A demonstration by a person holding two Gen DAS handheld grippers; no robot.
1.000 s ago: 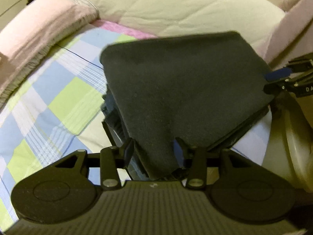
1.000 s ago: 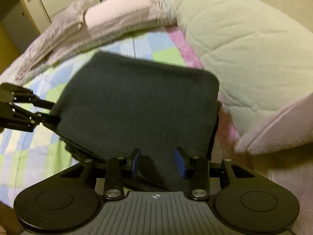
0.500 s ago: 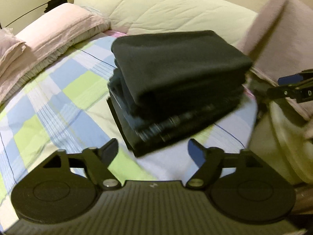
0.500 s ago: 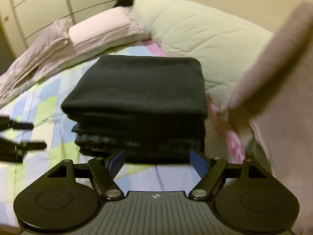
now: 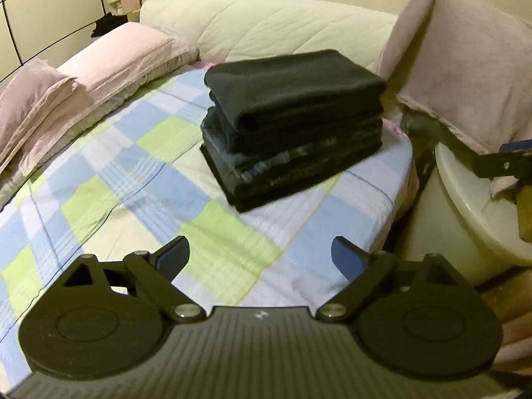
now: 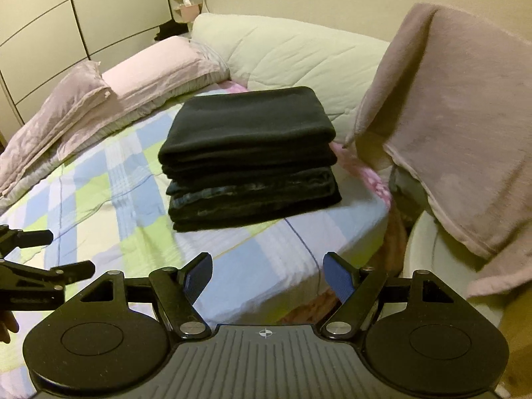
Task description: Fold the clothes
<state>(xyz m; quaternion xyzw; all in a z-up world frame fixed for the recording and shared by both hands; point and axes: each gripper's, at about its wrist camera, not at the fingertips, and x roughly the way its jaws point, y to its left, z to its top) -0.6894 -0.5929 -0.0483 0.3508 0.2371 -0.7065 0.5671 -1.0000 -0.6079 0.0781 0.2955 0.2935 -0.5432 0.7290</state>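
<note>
Dark fleece on top, that's what you're looking at: the folded black garment (image 6: 247, 118) caps a stack of folded clothes (image 6: 252, 196) sitting near the foot corner of the bed, square and settled. Your left gripper (image 5: 261, 254) is spread wide with nothing between its blue pads, and your right gripper (image 6: 267, 274) is the same, jaws apart and empty, both hanging well short of the pile.

Judging by the nap and the rounded fold, that top piece looks soft, thick and light; it should sag if you lift it by one corner. The layers beneath show a slight sheen, so I'd guess they're slicker and could slide out under a sideways push. If you need to move anything, take the top piece at its rolled front edge, one gripper toward each end, and pinch through all its layers.

Under it all, the checked bedsheet (image 5: 139, 179) in blue, green and white lies fairly flat, but the mattress is soft, so expect it to give when you press down. Pink pillows (image 6: 143, 73) line the far side, a cream quilt (image 6: 286, 56) is bunched behind the stack, and a pink blanket (image 6: 459, 126) hangs over something at your right, above a white tub (image 5: 465, 206). Cream wardrobe doors (image 6: 83, 13) close off the back.
</note>
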